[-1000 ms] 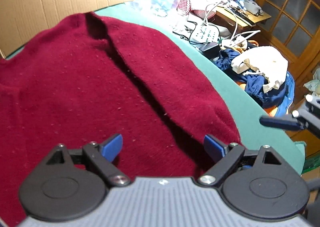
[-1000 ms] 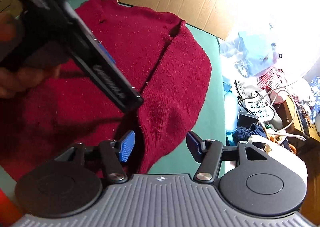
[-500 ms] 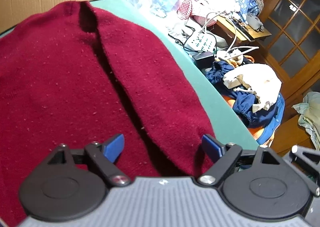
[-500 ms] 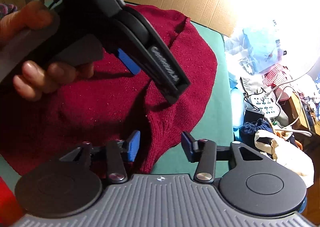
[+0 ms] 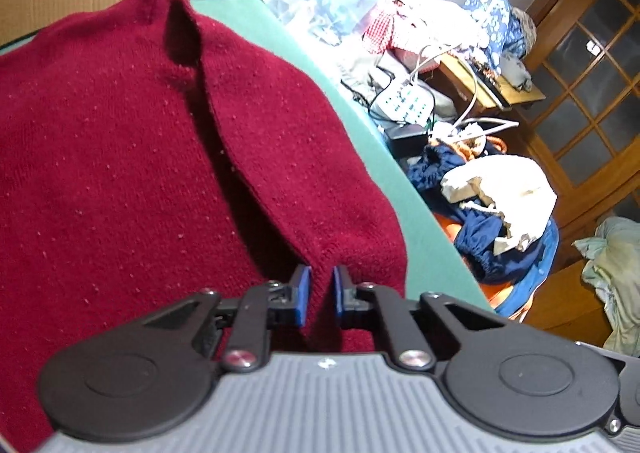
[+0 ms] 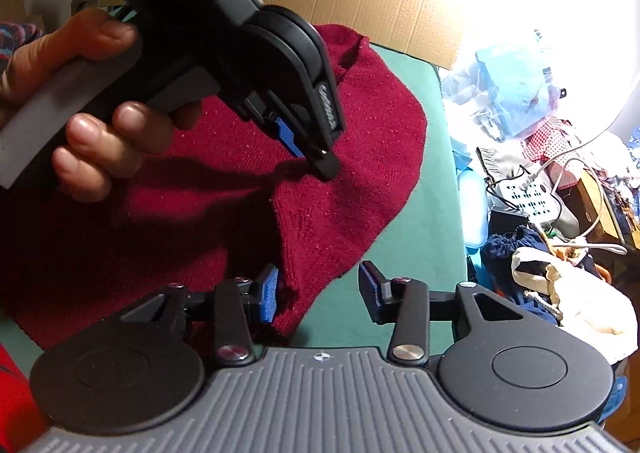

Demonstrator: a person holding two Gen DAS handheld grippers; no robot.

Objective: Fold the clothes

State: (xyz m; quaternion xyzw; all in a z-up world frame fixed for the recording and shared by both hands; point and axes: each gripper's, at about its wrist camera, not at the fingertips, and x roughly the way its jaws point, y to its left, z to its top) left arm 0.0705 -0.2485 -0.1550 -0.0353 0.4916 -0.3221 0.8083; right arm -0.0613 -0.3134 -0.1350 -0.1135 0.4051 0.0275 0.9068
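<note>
Left gripper (image 5: 319,295) jaws now closing on red sweater (image 5: 120,173) fold.

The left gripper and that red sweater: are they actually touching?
Touching. In the left wrist view the left gripper is closing its jaws on a raised fold of the red sweater, with knit filling the narrow space between its blue pads.

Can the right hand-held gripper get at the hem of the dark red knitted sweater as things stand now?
Probably yes. The right hand-held gripper stands open with the hem of the dark red knitted sweater already between its fingers, and nothing blocks it.
</note>
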